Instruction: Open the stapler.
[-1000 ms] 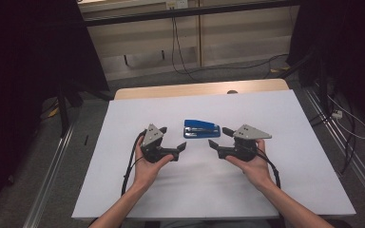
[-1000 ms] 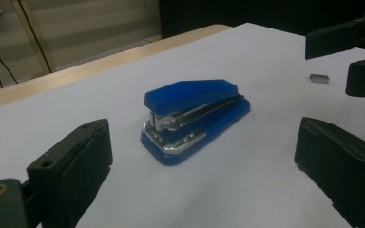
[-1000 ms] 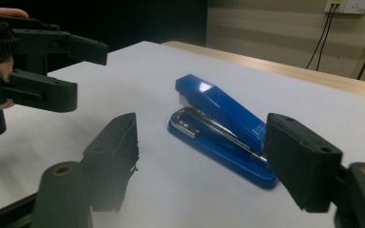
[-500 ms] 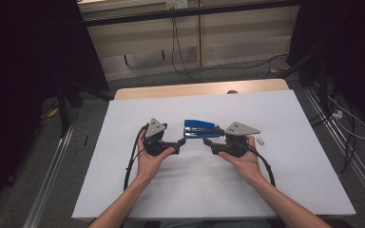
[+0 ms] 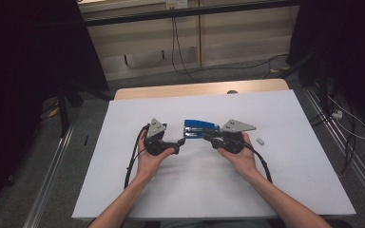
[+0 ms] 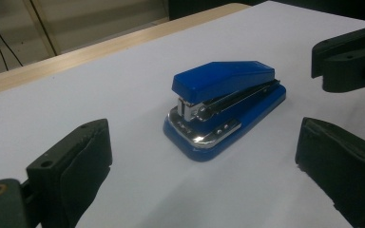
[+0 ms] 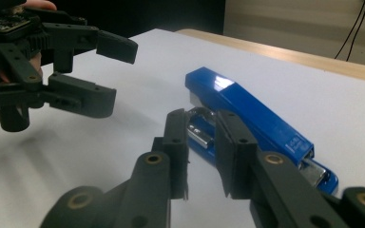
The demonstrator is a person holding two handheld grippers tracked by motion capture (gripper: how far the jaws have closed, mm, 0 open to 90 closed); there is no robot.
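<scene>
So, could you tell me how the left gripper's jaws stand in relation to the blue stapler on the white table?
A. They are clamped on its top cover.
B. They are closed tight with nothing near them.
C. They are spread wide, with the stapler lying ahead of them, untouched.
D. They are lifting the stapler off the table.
C: in the left gripper view, the left gripper has its jaws wide apart, and the blue stapler rests on the table beyond them, untouched.

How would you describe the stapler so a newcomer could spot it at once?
Start at the white table and look to its middle, just beyond the two hands. There lies the stapler, between the gripper tips. It is the one bright blue thing, with a shiny metal front.
</scene>
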